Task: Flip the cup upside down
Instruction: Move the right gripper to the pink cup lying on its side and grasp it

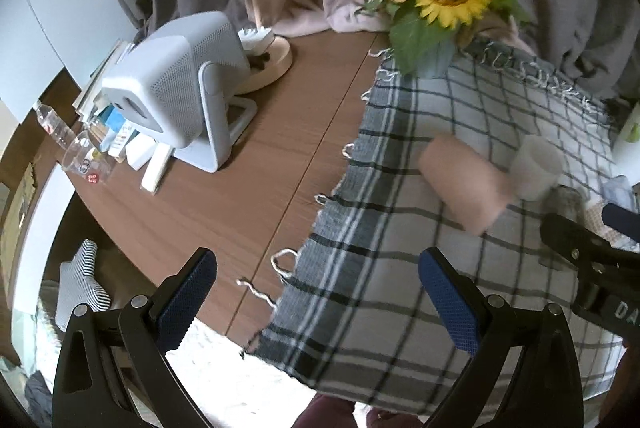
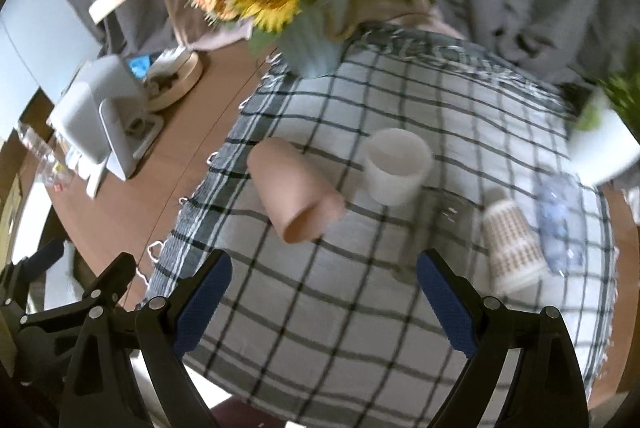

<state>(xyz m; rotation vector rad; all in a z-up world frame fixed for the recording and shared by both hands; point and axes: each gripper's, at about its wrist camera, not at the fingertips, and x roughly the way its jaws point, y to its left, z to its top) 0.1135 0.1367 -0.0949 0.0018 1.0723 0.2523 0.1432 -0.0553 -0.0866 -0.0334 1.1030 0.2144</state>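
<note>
A tan cup (image 2: 294, 190) lies on its side on the checked cloth (image 2: 360, 328), its mouth towards me; it also shows in the left wrist view (image 1: 464, 184). A white cup (image 2: 396, 170) stands upright to its right, seen too in the left wrist view (image 1: 534, 168). A patterned cup (image 2: 512, 248) lies further right. My right gripper (image 2: 324, 292) is open and empty, just in front of the cups. My left gripper (image 1: 318, 288) is open and empty over the cloth's left edge, to the left of the tan cup.
A vase of sunflowers (image 2: 312, 48) stands at the back of the cloth. A grey speaker-like device (image 1: 180, 84), a lamp base (image 1: 268, 60), books and a plastic bottle (image 1: 52, 124) sit on the wooden table at left. A clear bottle (image 2: 560, 220) lies at right.
</note>
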